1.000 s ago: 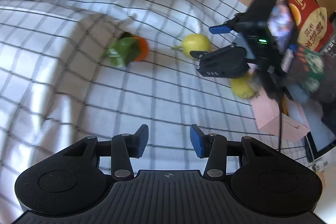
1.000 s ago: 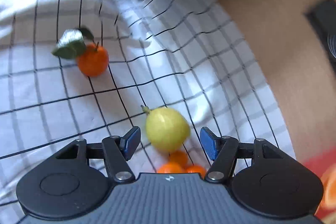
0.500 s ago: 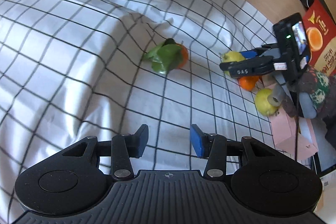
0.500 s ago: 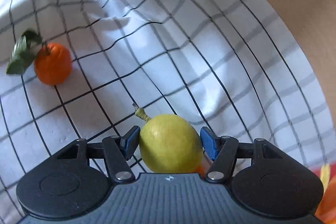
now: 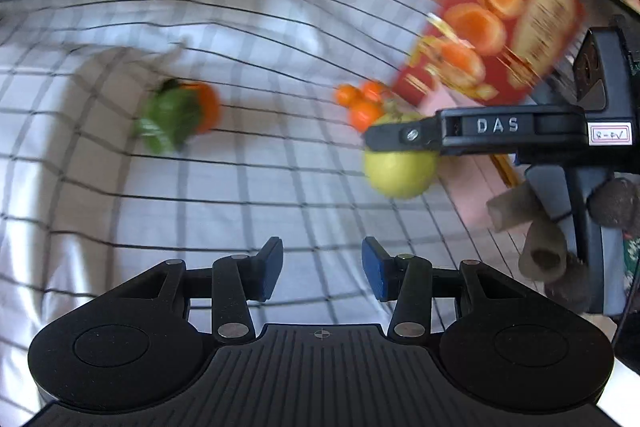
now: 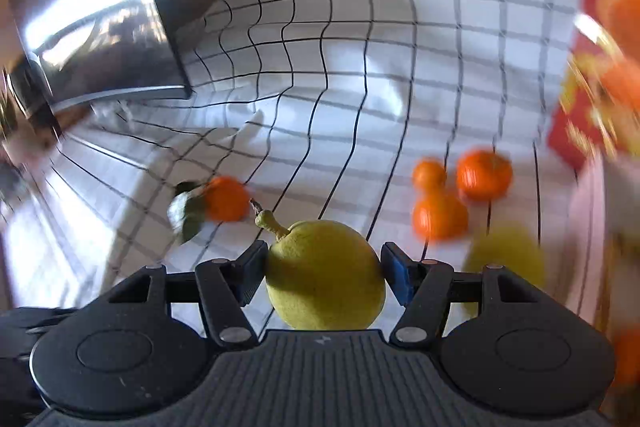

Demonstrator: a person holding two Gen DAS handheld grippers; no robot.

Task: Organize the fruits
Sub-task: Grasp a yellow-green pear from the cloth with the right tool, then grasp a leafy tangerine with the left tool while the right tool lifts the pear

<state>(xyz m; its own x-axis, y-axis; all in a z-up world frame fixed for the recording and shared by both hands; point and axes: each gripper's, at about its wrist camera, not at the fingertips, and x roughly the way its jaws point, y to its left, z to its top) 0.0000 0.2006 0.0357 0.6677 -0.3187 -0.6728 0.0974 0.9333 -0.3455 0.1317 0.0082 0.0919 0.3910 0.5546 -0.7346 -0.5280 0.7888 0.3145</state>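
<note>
- The round yellow-green lemon with a short stem (image 6: 324, 279) looks firm, fairly light and thick-skinned; its curved, waxy rind could slip, so the widest middle is the place to hold.
- The right hand-held gripper (image 6: 323, 273) pinches it there, blue pads on both sides, above the white checked cloth (image 6: 360, 67), angled downward.
- The left hand-held gripper (image 5: 322, 273) hangs spread and empty, also tilted down.
- A second lemon (image 6: 506, 255) lies just beside three small oranges (image 6: 440, 215).

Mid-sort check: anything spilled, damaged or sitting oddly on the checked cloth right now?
Nothing spilled or visibly damaged. The only oddity: the checked cloth is rumpled into folds near the dark box. The leafy orange lies apart from the three small oranges. The right gripper holds a yellow fruit.
</note>
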